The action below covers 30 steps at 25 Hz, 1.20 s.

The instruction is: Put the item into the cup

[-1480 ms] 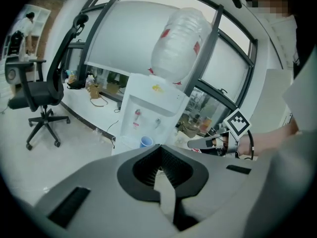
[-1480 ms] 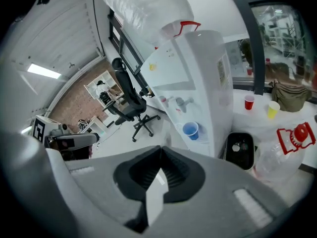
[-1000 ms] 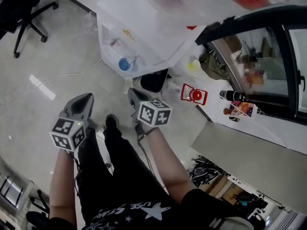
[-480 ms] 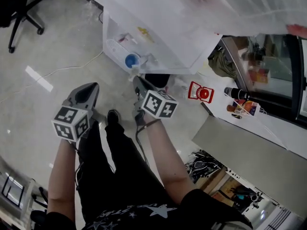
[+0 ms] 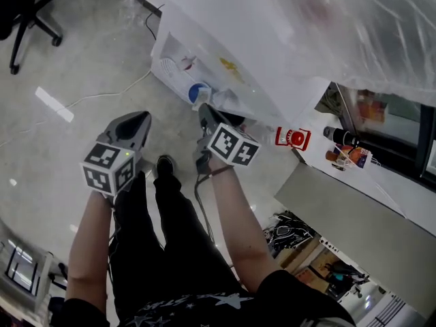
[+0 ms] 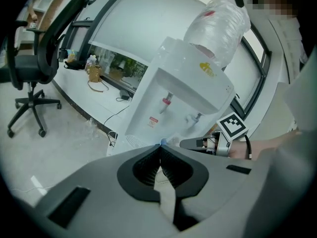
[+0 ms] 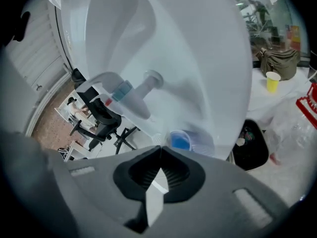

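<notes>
Your right tongs (image 5: 205, 112) have come closer to the blue cup (image 5: 198, 92), which now stands just ahead of their tips, in the bay of the dispenser (image 5: 218, 46). The left tongs (image 5: 141, 121) hang to the left of them, farther from the cup. Both pairs are clenched on nothing. No item is carried, and I cannot tell which one is meant, so I judge the task is hardly begun.

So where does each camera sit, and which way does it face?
Head view: on the head, looking steeply down at the cooler; arms, legs, left tongs, right tongs show.
Left gripper view: on the left tongs, facing the cooler; shut tips, right tongs show.
Right gripper view: on the right tongs, near the blue cup; shut tips show.
Shared: all three see the cooler.
</notes>
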Each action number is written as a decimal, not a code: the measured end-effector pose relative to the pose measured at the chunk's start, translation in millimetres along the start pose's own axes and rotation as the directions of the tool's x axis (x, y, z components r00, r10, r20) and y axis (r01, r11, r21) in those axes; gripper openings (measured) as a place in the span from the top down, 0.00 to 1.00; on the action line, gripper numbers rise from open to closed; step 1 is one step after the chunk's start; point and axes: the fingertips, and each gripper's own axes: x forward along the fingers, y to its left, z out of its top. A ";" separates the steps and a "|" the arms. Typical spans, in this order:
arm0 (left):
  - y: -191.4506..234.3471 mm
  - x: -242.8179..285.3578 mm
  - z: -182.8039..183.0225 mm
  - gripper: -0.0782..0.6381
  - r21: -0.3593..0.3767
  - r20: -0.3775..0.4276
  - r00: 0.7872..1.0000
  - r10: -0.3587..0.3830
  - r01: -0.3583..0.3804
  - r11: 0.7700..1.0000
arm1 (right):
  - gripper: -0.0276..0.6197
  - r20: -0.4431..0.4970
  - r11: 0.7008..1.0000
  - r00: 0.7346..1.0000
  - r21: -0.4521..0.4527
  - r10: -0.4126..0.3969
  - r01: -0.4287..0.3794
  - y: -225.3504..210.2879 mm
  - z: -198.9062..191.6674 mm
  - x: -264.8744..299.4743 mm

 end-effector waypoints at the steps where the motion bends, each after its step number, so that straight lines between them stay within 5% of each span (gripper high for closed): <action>1: 2.1 2.8 -0.2 0.88 -0.002 -0.005 1.000 -0.003 0.003 1.000 | 0.95 -0.003 1.000 1.000 -0.001 -0.007 0.007 -1.5 0.8 3.6; 14: 14.8 16.7 -4.0 0.88 -0.026 -0.032 0.999 -0.022 0.021 0.999 | 0.95 -0.053 0.996 0.996 0.058 -0.068 0.071 -16.3 -5.6 26.6; 30: 4.3 25.8 -5.0 0.88 -0.016 -0.042 0.998 -0.046 0.046 0.999 | 0.95 -0.052 0.991 0.990 0.018 -0.133 0.134 -23.0 -4.3 18.3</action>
